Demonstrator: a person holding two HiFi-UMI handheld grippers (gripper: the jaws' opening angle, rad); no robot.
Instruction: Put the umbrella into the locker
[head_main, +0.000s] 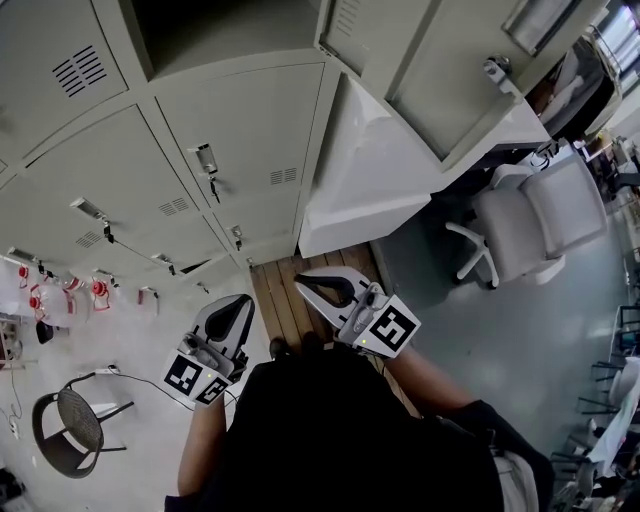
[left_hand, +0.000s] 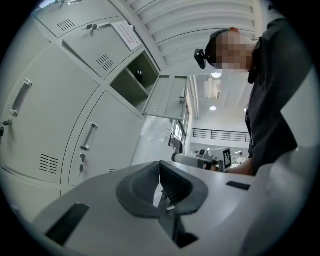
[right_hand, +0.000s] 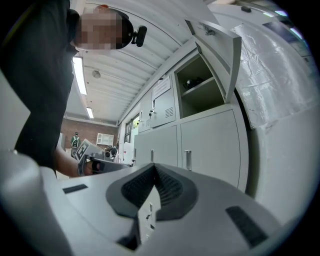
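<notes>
Peering into the open locker (left_hand: 135, 80) from the left claw's view, the umbrella (left_hand: 139, 75) is only a small dark shape on the shelf of the compartment, too small to make out in detail. The right claw's view shows the same dark lump (right_hand: 192, 81) near the front edge of that shelf, above a lower, bare section. From the head view the compartment (head_main: 215, 25) is cut off by the top of the frame and its inside is in shadow.

The left claw (left_hand: 160, 166) is pressed together with nothing between its pads, and the right claw (right_hand: 153, 169) is likewise pressed together and empty. In the head view both claws, left (head_main: 242, 299) and right (head_main: 301, 280), are held low in front of the person's dark top (head_main: 330, 440), well apart from the compartment.

The locker door (head_main: 440, 60) stands swung out. Just beside the lockers is a white plastic-wrapped block (head_main: 365, 175). A white chair (head_main: 530, 225) stands near it, and a black round stool (head_main: 75, 425) stands on the floor at the left. Small red things (head_main: 98, 290) by the lower lockers are too blurred to identify.
</notes>
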